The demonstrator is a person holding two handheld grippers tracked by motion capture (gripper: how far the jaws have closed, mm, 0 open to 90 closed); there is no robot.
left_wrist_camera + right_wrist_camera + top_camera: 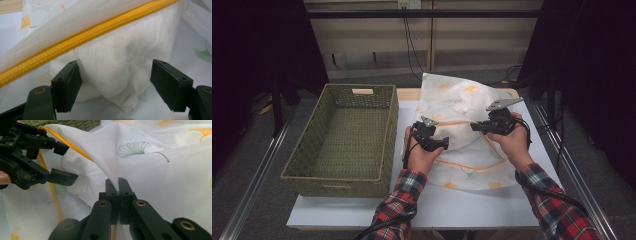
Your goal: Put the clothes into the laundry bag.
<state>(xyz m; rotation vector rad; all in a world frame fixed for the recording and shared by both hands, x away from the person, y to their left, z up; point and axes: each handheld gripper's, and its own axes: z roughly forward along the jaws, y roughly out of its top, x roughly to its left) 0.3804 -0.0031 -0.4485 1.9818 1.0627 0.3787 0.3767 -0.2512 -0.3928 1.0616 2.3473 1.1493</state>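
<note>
Fabric fills most of the scene: a white pillowcase of thin cloth printed with green and orange ginkgo leaves (462, 150) lies on the white table top (452, 205), and a white stuffed pillow insert (120, 72) sits partly inside it. The right gripper (474, 127) has its two black jaws pressed together on a fold of the cover – in the right gripper view (119, 185) the cloth rises from between the pads like a small tent, pulled upward and away from the jaws. The left gripper (446, 143) is not holding anything; its jaws stand apart, and no pad presses on the stuffing. In the left gripper view (115, 82) a rounded corner of the insert hangs between the two pads, and the yellow zipper (75, 42) of the cover runs slantwise just above and beyond them, with the ribbed white edge of the opening beside it. Both grippers face each other over the cover, near but apart. To the far side of the left gripper stands a rectangular woven basket of olive-green colour (343, 142) – just beside the cloth.
</note>
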